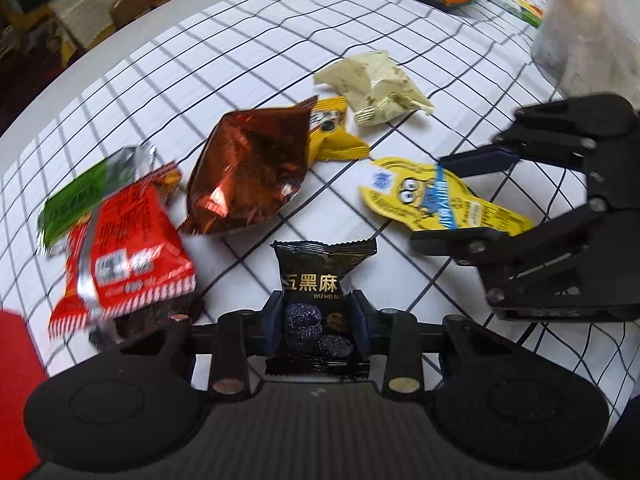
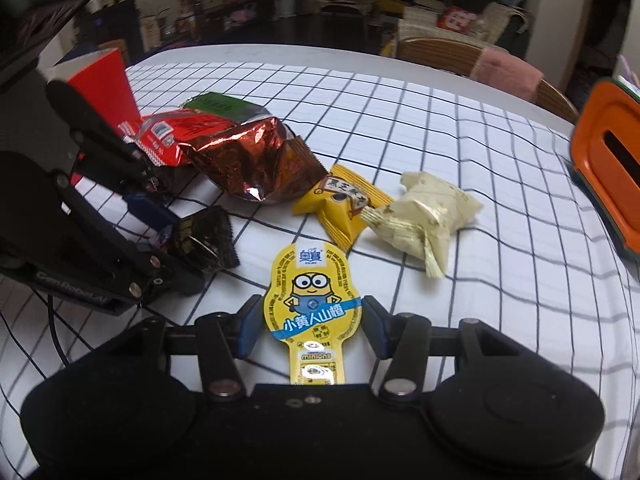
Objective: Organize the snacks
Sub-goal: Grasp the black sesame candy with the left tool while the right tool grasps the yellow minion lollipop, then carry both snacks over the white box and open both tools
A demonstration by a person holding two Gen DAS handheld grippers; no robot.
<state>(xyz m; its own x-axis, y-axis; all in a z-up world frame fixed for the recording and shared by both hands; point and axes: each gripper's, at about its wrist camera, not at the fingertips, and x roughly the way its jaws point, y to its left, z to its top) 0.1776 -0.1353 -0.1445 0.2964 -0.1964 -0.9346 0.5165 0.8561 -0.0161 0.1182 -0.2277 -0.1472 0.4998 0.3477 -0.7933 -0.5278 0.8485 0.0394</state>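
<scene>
My left gripper (image 1: 316,318) is shut on a black snack packet (image 1: 320,300) with white characters, low over the table. It shows from the side in the right wrist view (image 2: 204,240). My right gripper (image 2: 308,326) has its jaws around a flat yellow Minions packet (image 2: 314,292) that lies on the cloth; the pads look to touch its edges. The Minions packet (image 1: 432,196) and right gripper (image 1: 460,196) also show in the left wrist view.
On the checked tablecloth (image 2: 480,280) lie a copper foil bag (image 1: 248,172), a red packet (image 1: 128,248), a green packet (image 1: 76,204), a small yellow packet (image 1: 332,132) and a cream packet (image 1: 376,88). An orange container (image 2: 608,160) stands right; a red box (image 2: 104,84) stands left.
</scene>
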